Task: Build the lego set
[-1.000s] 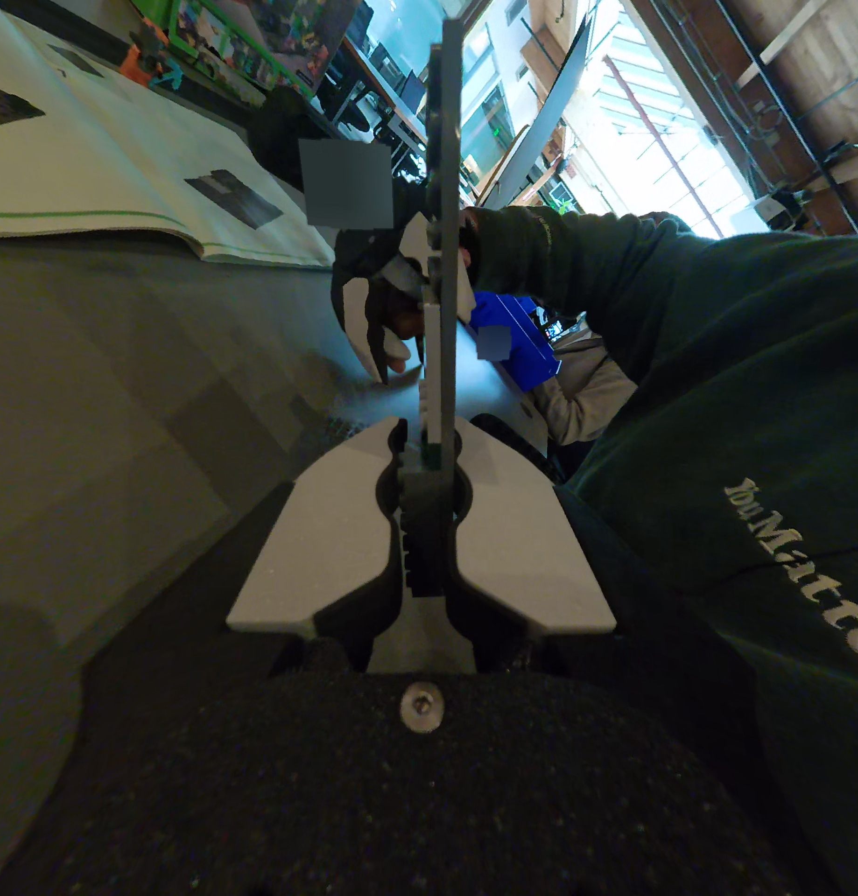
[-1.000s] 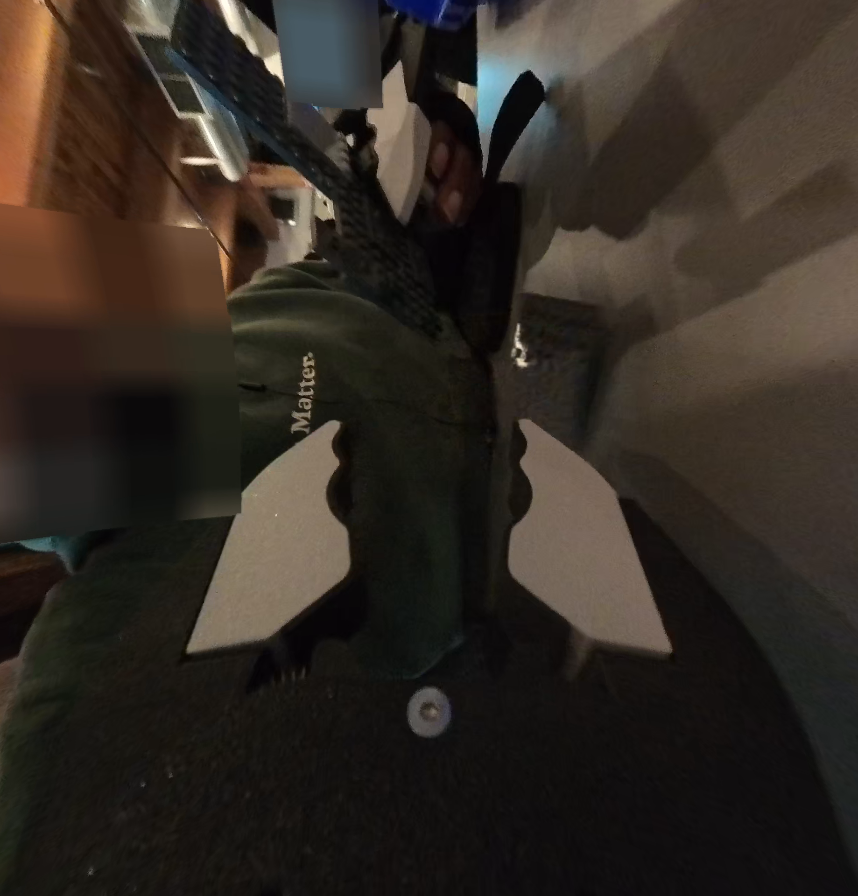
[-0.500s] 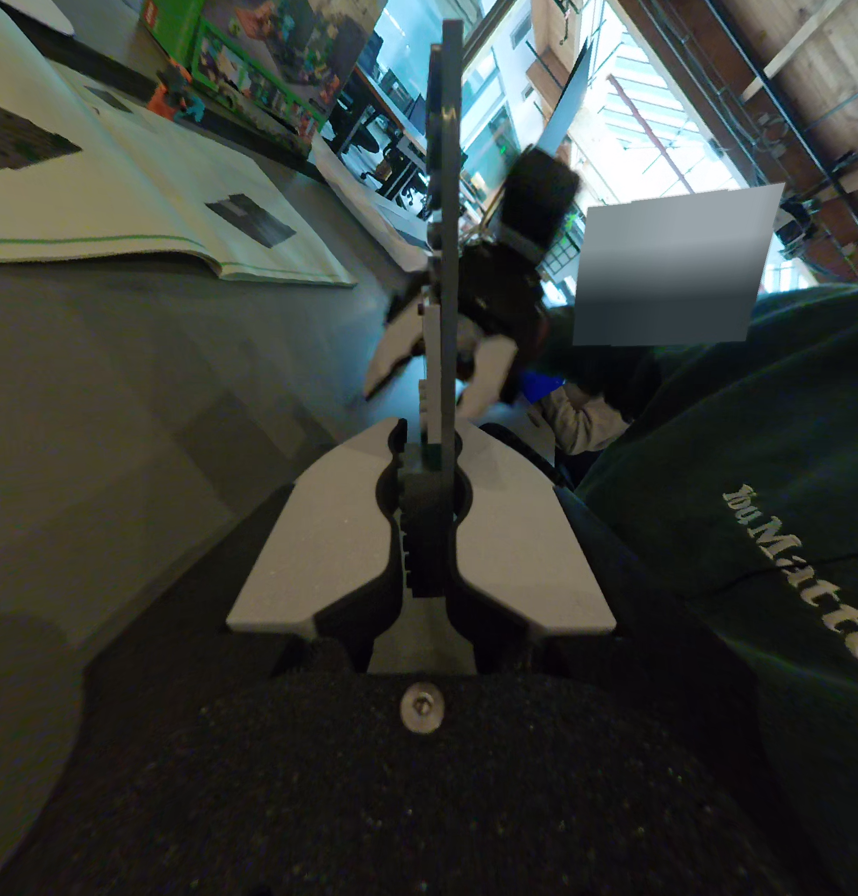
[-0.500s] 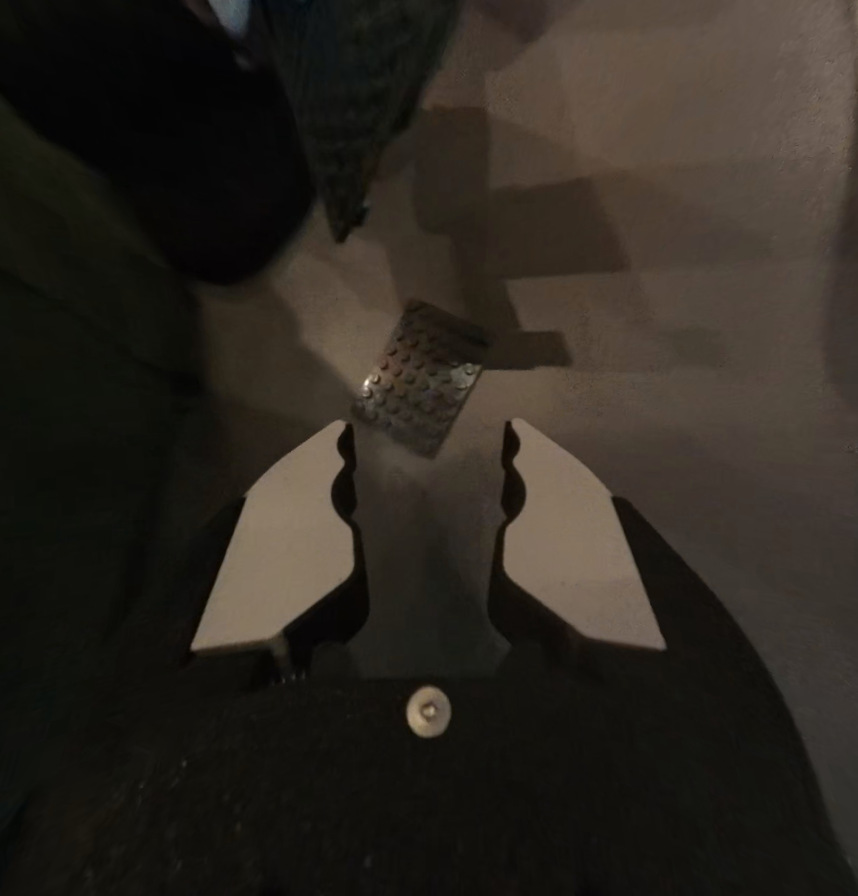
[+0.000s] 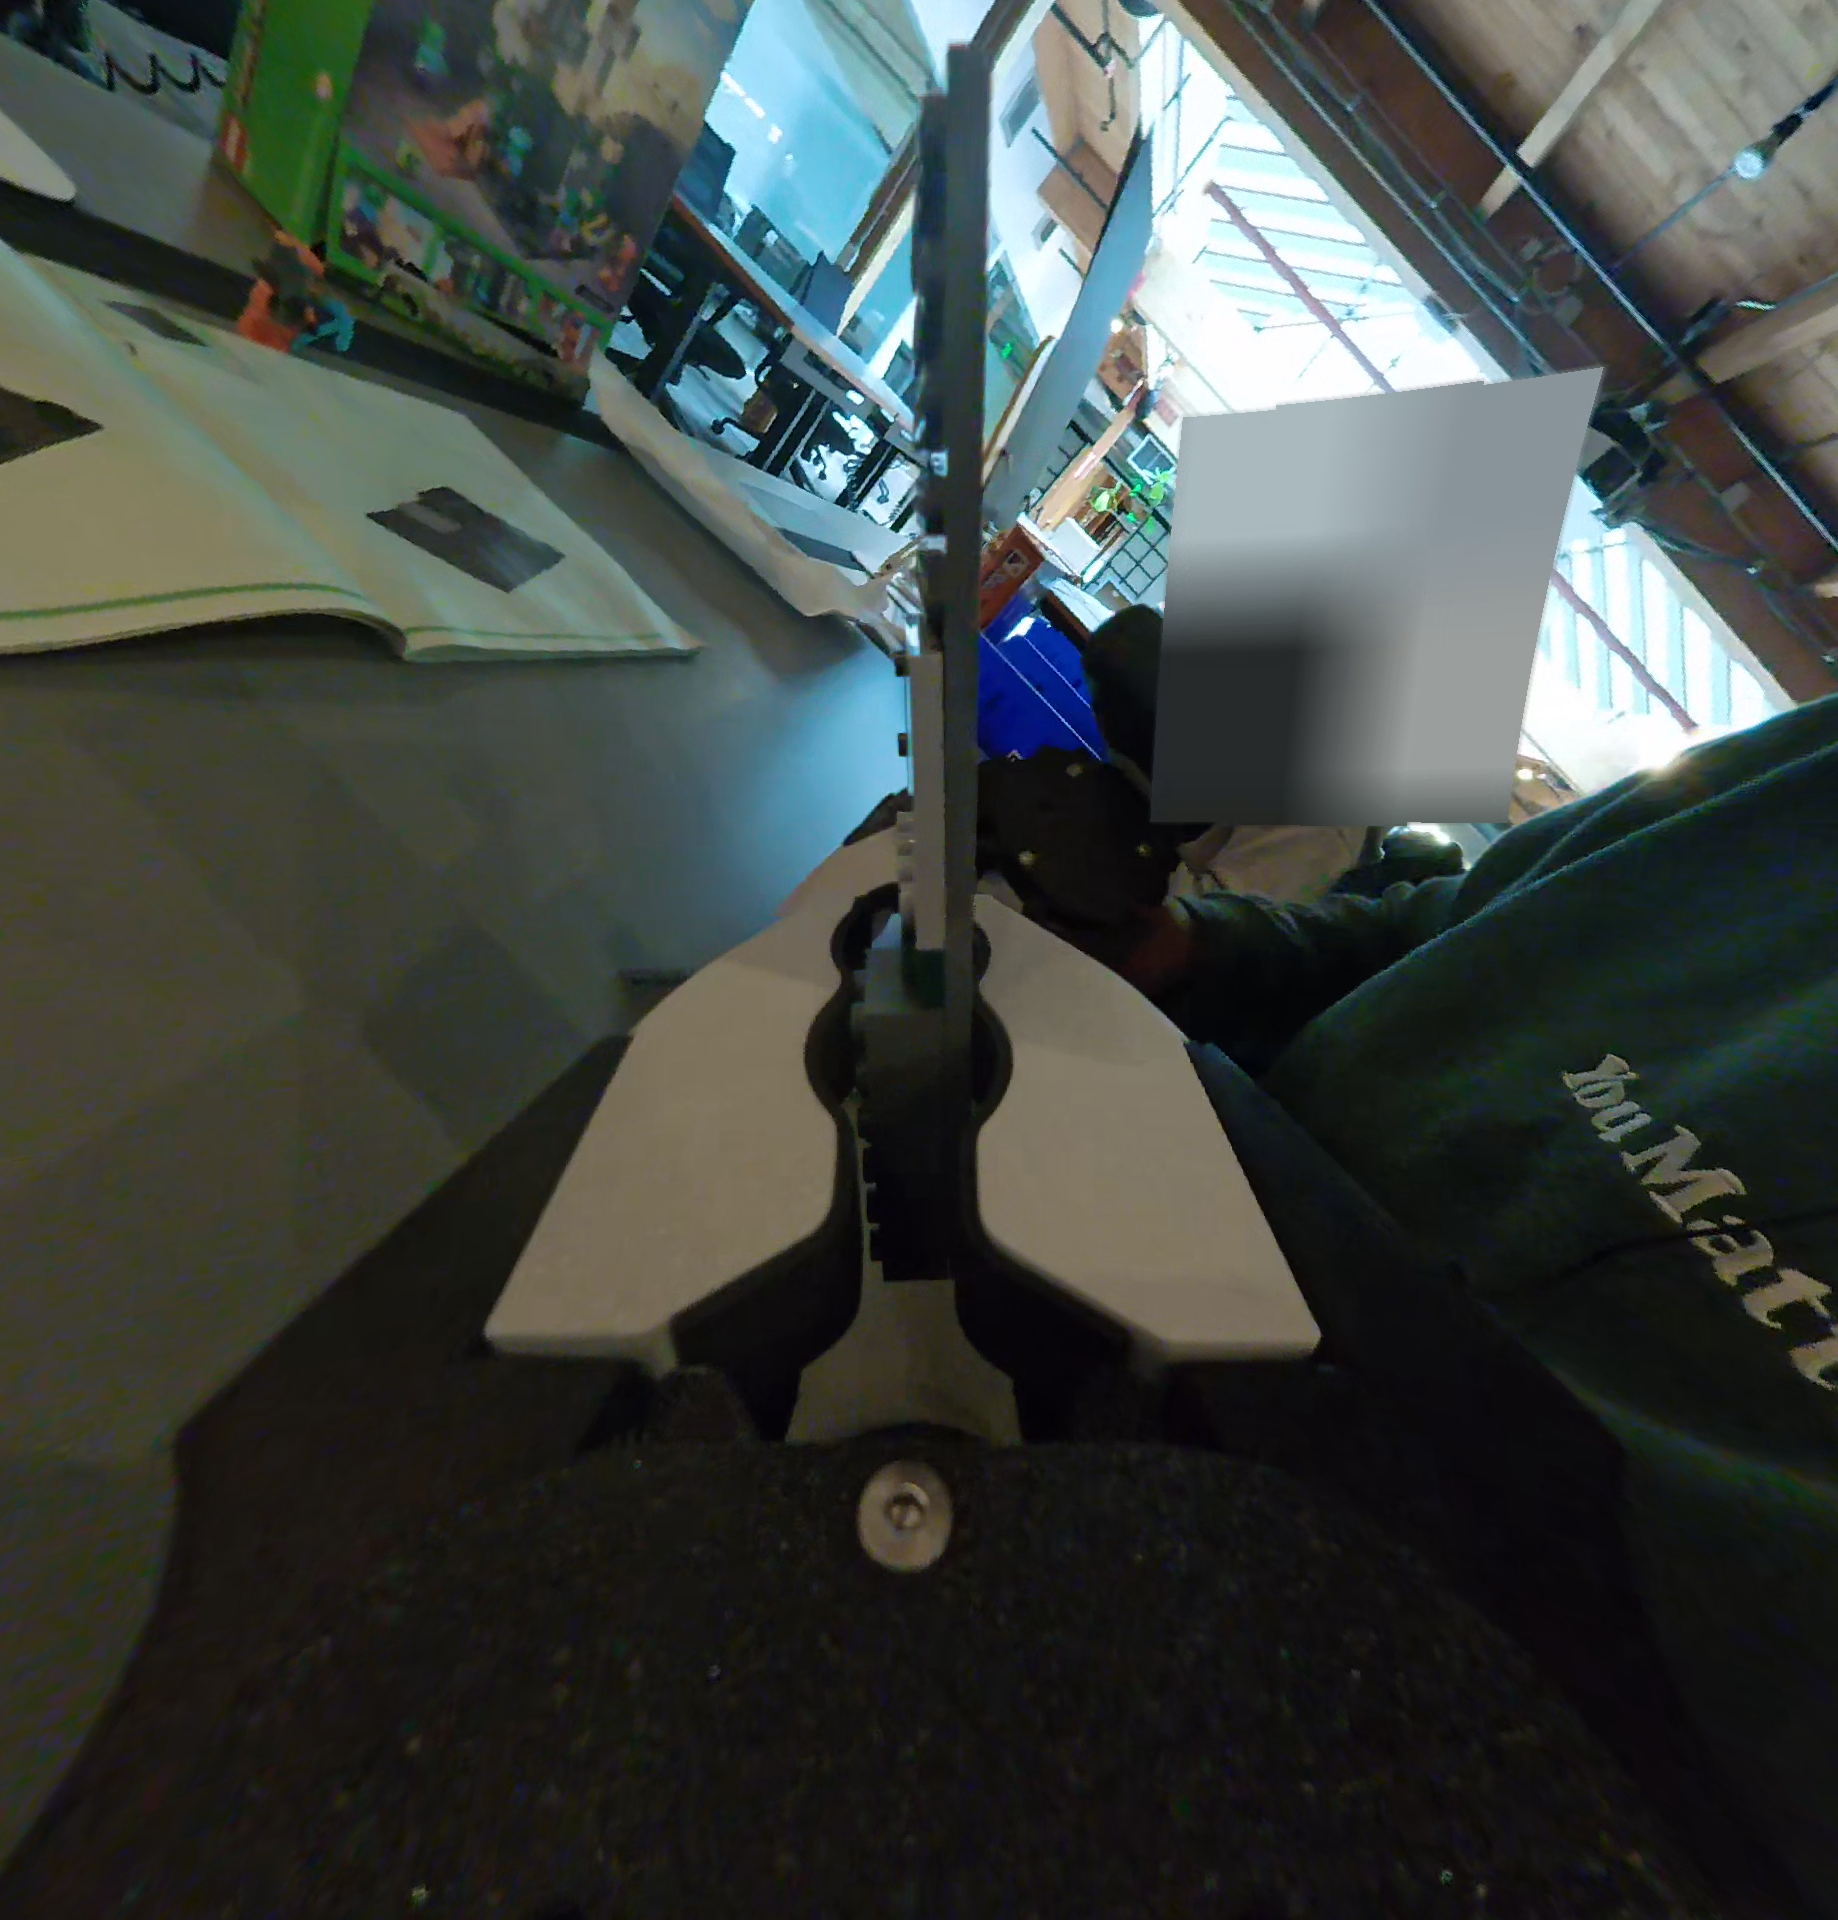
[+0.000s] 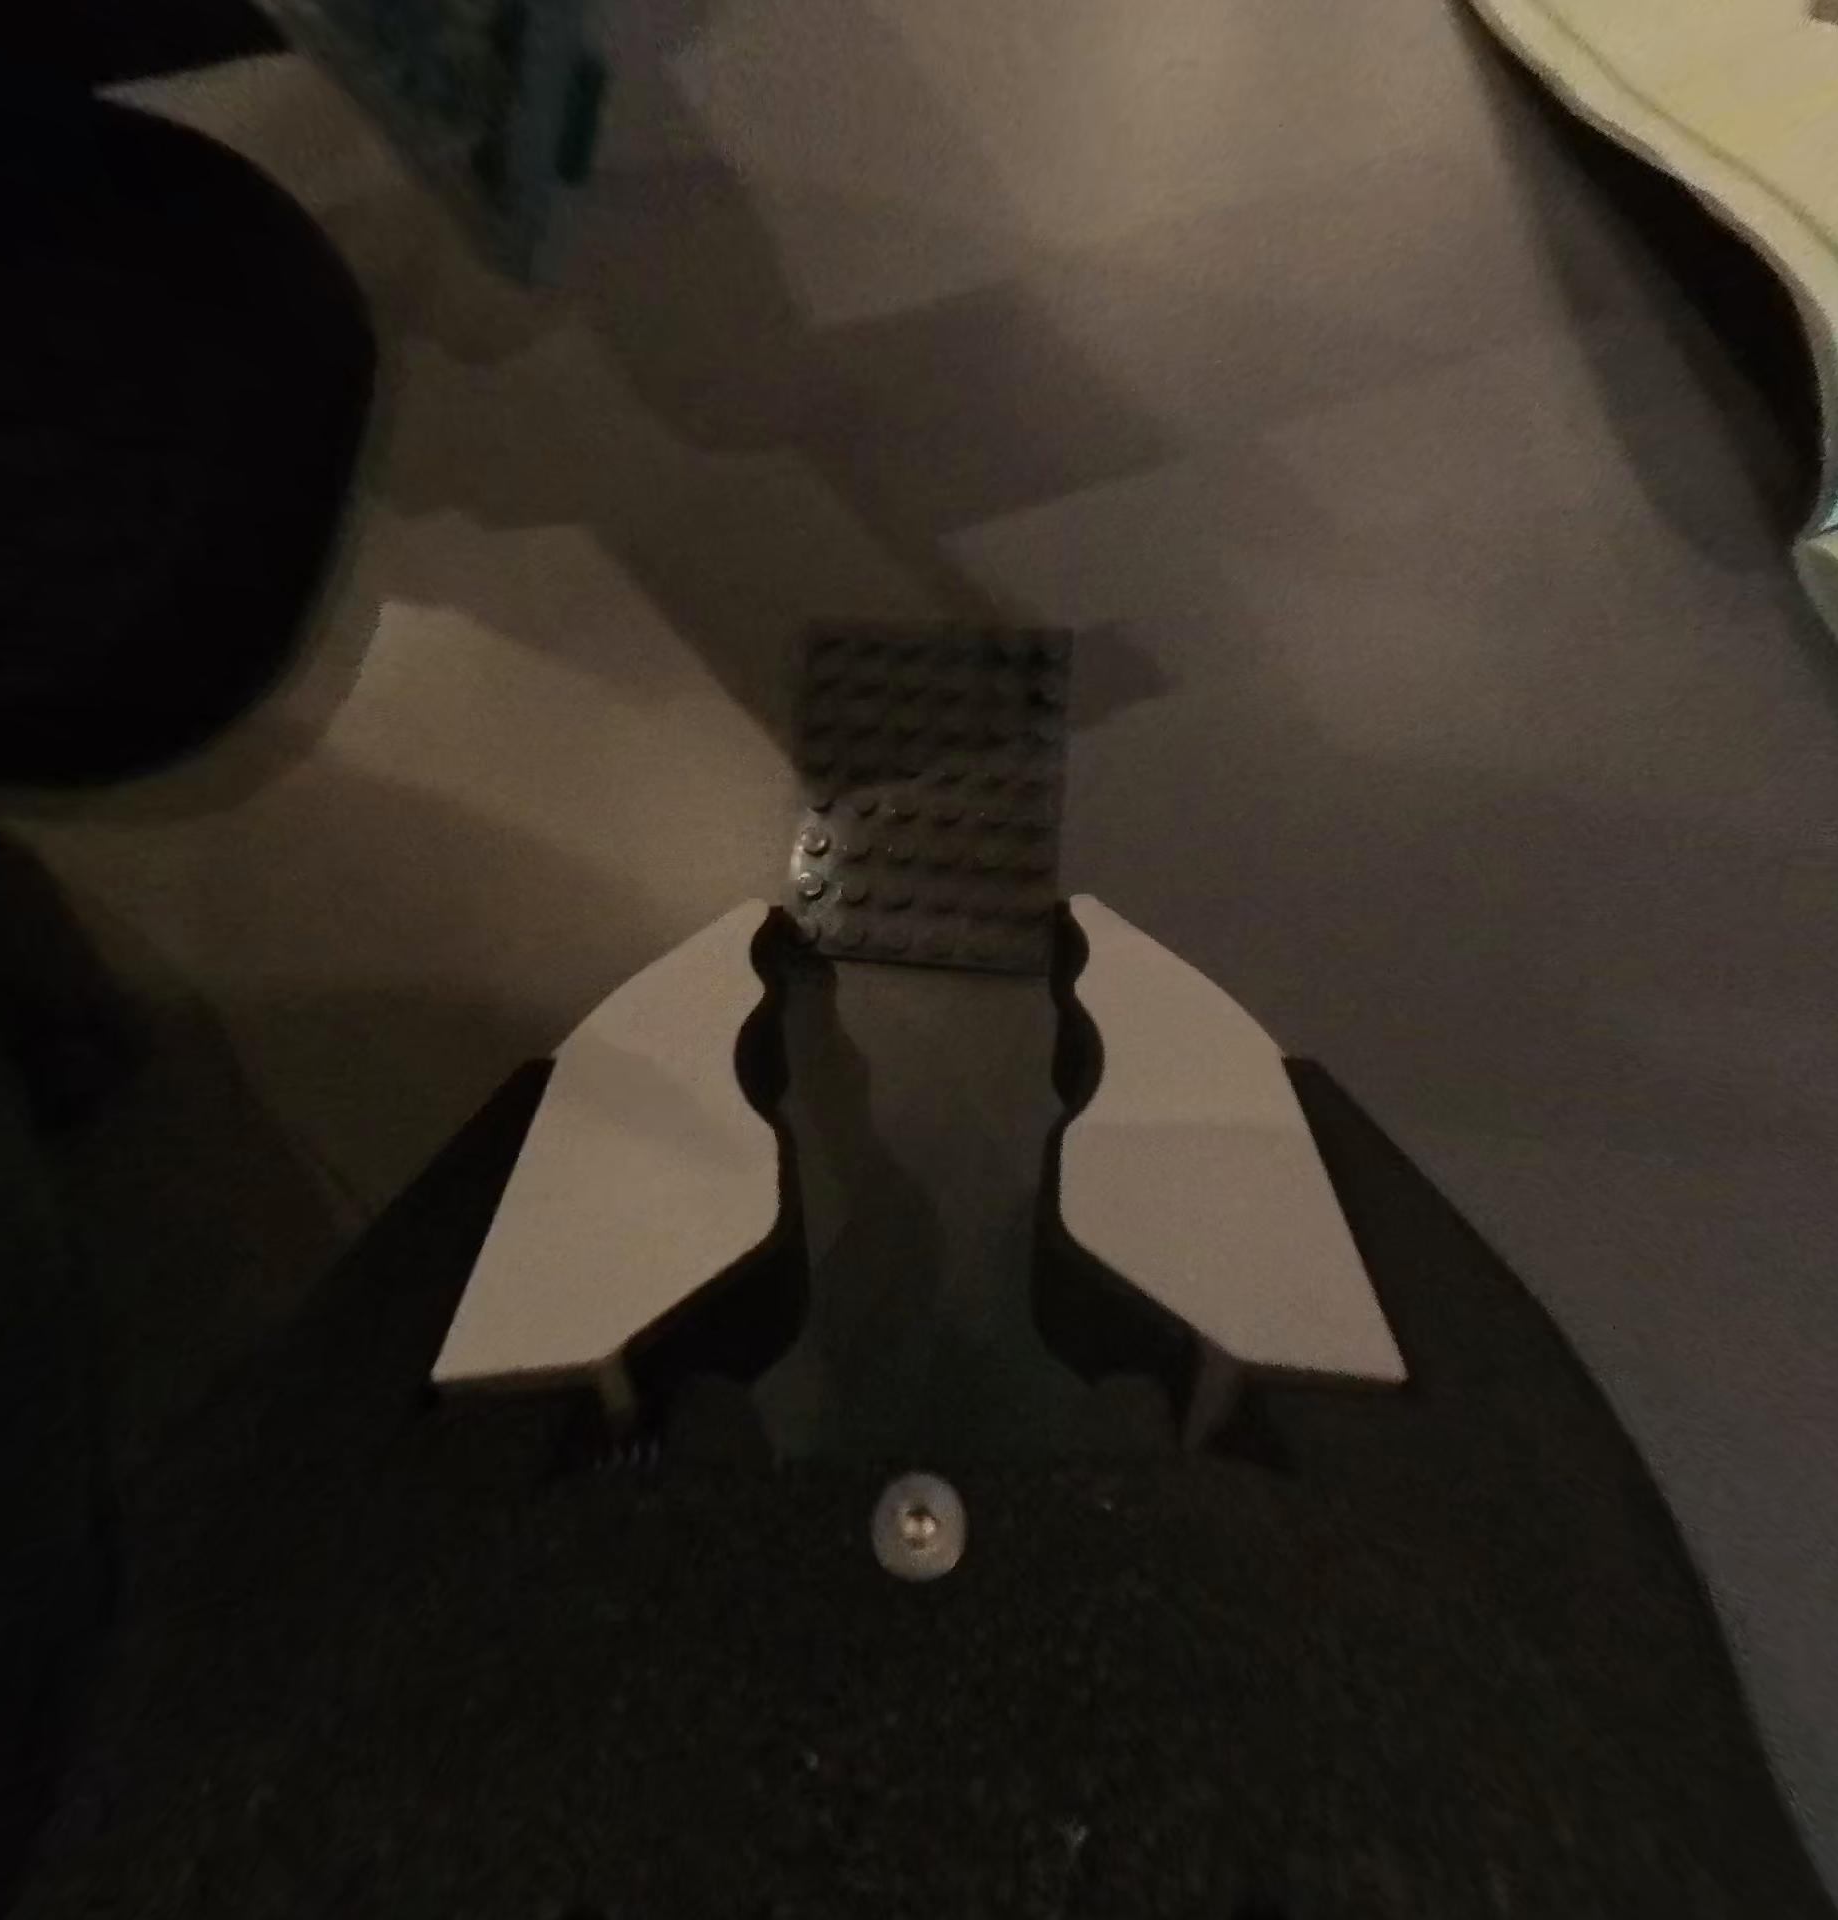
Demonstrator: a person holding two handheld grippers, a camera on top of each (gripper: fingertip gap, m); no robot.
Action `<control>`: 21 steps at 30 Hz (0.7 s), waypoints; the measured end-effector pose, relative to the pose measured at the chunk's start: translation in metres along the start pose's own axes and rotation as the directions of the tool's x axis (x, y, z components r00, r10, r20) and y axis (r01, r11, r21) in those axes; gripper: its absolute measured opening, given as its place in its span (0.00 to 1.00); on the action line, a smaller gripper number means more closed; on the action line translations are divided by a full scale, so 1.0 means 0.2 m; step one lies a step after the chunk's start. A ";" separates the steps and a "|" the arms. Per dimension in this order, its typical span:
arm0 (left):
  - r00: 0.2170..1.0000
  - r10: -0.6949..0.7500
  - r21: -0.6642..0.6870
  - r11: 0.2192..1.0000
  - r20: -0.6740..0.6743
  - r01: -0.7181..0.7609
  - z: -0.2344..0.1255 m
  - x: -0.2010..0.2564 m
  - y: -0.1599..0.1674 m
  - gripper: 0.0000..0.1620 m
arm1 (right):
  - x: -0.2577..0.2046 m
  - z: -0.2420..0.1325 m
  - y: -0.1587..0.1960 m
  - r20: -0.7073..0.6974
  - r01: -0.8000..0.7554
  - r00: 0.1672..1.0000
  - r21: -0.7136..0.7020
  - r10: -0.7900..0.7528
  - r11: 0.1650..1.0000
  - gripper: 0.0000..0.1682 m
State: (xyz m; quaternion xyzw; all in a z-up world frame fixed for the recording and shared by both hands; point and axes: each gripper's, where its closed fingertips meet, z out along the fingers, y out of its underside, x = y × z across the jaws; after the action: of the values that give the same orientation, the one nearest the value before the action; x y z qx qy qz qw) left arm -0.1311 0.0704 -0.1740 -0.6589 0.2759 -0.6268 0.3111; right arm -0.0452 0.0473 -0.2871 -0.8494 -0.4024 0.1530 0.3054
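Observation:
My left gripper (image 5: 920, 925) is shut on the edge of a dark grey lego plate assembly (image 5: 946, 499), held upright and seen edge-on, with light grey plates stacked on its left face. My right gripper (image 6: 920, 925) is open and empty, pointing down at the grey table. A small dark grey studded plate (image 6: 930, 800) lies flat on the table just beyond its fingertips, its near edge between them. The right gripper body also shows in the left wrist view (image 5: 1071, 831), low behind the held assembly.
An open instruction booklet (image 5: 271, 488) lies on the table at left, its corner also in the right wrist view (image 6: 1746, 239). A green lego box (image 5: 458, 177) and a small orange figure (image 5: 286, 296) stand behind it. A person's dark green sleeve (image 5: 1517, 1039) fills the right. Some 15 cm of space lies between my two pairs of fingers.
My right gripper has swung away from the held assembly, down over the table, and closed in on the small plate, now square to its fingers. My left gripper keeps its hold.

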 end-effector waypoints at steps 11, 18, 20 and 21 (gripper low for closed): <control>0.999 0.013 0.007 1.000 -0.038 -0.013 -0.02 0.05 0.02 0.09 | 0.59 -0.26 -0.15 -0.348 0.293 0.872 -0.189 -0.343 0.937 0.28; 0.999 0.024 -0.004 1.000 -0.031 -0.024 0.00 0.06 0.03 0.09 | 1.11 -0.21 -0.34 -0.320 0.575 0.377 -0.655 -0.869 0.490 0.28; 0.999 0.024 0.000 1.000 -0.024 -0.024 -0.01 0.06 0.03 0.09 | 1.17 -0.12 -0.36 -0.224 0.605 0.249 -0.724 -0.942 0.332 0.28; 1.000 0.023 0.001 1.000 -0.019 -0.023 -0.01 0.06 0.03 0.09 | 1.17 -0.09 -0.37 -0.173 0.611 0.190 -0.750 -0.967 0.254 0.28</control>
State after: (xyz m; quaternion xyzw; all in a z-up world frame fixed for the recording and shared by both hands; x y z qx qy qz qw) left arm -0.1320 0.0570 -0.1711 -0.6496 0.2864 -0.6295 0.3158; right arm 0.0680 0.2587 -0.2302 -0.5259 -0.6968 -0.4432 0.2039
